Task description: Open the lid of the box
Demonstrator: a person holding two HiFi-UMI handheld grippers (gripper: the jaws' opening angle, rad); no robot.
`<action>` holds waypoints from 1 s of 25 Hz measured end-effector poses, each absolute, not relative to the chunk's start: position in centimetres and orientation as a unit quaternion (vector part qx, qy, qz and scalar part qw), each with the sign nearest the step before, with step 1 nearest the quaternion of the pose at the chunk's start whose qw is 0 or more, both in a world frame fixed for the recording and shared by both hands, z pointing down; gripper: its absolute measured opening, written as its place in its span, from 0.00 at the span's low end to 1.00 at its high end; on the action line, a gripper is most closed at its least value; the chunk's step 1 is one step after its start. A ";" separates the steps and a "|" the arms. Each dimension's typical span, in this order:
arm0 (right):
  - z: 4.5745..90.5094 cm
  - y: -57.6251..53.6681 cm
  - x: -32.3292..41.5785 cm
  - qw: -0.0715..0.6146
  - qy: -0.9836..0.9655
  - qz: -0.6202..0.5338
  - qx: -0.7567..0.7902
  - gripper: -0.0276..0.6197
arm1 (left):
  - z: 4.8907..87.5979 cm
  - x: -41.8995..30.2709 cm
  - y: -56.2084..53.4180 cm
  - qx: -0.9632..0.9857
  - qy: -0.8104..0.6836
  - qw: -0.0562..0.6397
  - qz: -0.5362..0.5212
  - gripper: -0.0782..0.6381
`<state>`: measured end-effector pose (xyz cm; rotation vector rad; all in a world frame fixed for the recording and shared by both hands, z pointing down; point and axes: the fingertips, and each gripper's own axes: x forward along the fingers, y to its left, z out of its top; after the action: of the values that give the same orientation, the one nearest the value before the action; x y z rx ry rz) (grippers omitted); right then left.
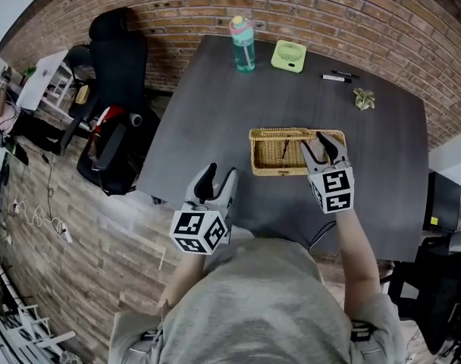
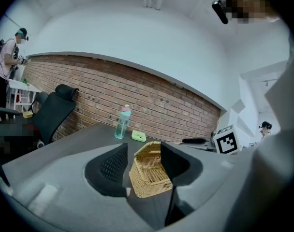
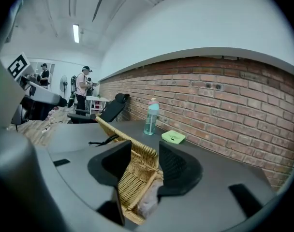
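Right now the dark worktop (image 1: pixel 215 112) takes most of the head view, with a brick wall behind it and a black chair (image 1: pixel 117 89) at its left side. Near the middle of the worktop, a little to my right, stands the wicker box (image 1: pixel 272 167), with its long side toward me. Its lid (image 3: pixel 142 153) is lifted and tilted, so the box is partly open, and in the right gripper view the rim of the lid runs up to the left. Something pale lies inside the box, but I cannot tell what it is.

My right tool (image 1: pixel 321 149) is over the right part of the box. Its jaws stand rather wide, the rim of the lid is between them and it fills the gap, so this tool is holding the lid. My left tool (image 1: pixel 219 174) is at the near edge of the worktop, well apart from the box. Its jaws are wide and hold nothing; I see the box only far beyond them.

At the far edge stand a teal bottle (image 1: pixel 243 45) and, just beside it, a small green fan (image 1: pixel 289 55). To the right lie a pen (image 1: pixel 337 77) and a small crumpled thing (image 1: pixel 363 98).
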<state>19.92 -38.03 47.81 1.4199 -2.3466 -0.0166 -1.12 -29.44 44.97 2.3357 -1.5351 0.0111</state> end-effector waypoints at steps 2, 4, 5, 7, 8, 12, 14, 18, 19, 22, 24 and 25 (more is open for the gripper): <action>47.5 -38.5 19.8 0.196 -0.839 -0.007 0.507 0.31 | 45.0 -1.3 -29.8 0.823 -0.541 0.172 0.004 0.41; 47.1 -39.1 19.8 0.193 -0.839 -0.007 0.508 0.31 | 44.9 -1.3 -30.3 0.824 -0.540 0.171 0.002 0.41; 46.9 -39.4 19.8 0.192 -0.839 -0.009 0.509 0.31 | 44.8 -1.2 -30.5 0.825 -0.539 0.171 0.001 0.42; 46.6 -40.0 19.9 0.191 -0.839 -0.012 0.509 0.31 | 44.6 -1.1 -31.0 0.827 -0.537 0.168 0.001 0.41; 46.4 -40.3 19.8 0.192 -0.839 -0.013 0.508 0.30 | 44.5 -1.0 -31.2 0.828 -0.536 0.167 0.001 0.41; 46.0 -41.4 19.5 0.194 -0.842 -0.013 0.503 0.30 | 44.3 -1.2 -32.1 0.828 -0.535 0.167 0.002 0.41; 45.9 -42.0 19.5 0.195 -0.843 -0.016 0.501 0.30 | 44.4 -1.2 -32.4 0.827 -0.536 0.169 0.003 0.42; 45.9 -43.0 19.6 0.202 -0.845 -0.023 0.495 0.30 | 45.0 -1.1 -32.8 0.824 -0.539 0.174 0.008 0.41; 45.9 -43.2 19.5 0.204 -0.845 -0.024 0.494 0.30 | 45.1 -1.1 -32.9 0.824 -0.539 0.176 0.009 0.41; 46.1 -43.8 19.3 0.210 -0.847 -0.023 0.489 0.30 | 45.3 -1.0 -33.3 0.824 -0.538 0.179 0.010 0.41; 46.2 -44.2 19.3 0.212 -0.847 -0.022 0.487 0.30 | 45.3 -0.9 -33.5 0.824 -0.538 0.179 0.009 0.42; 46.2 -44.4 19.3 0.212 -0.847 -0.021 0.487 0.30 | 45.3 -0.9 -33.6 0.824 -0.538 0.179 0.008 0.41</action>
<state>19.32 -44.38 46.19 1.3531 -2.3518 -0.0593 -0.85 -33.64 45.30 2.3286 -1.5205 0.0227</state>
